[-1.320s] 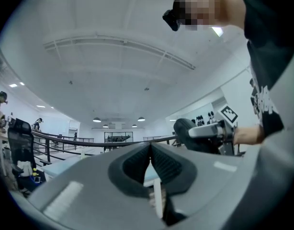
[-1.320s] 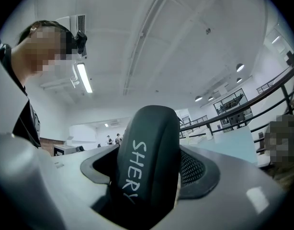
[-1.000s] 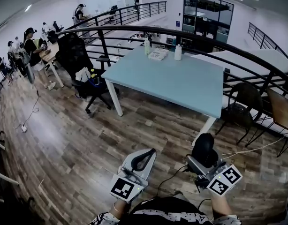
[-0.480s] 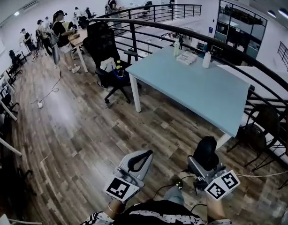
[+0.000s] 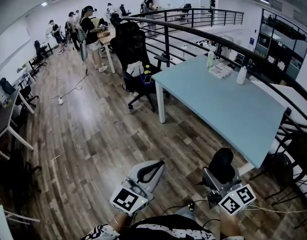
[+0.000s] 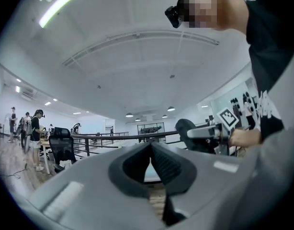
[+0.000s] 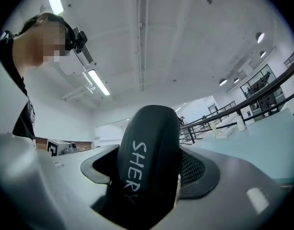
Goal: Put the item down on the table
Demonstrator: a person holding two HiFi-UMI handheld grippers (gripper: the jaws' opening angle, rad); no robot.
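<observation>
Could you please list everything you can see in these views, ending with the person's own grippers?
table: one, light blue, centre right of the head view
bottles: two, whitish, at the table's far end
papers: one stack, white, between the bottles
office chair: one, black, near the table's left corner
railing: one, black, curving behind the table
people: several, at desks far left
black item: one, white lettering, between the right gripper's jaws
left gripper: one, grey, jaws together, empty
right gripper: one, grey, shut on the black item
</observation>
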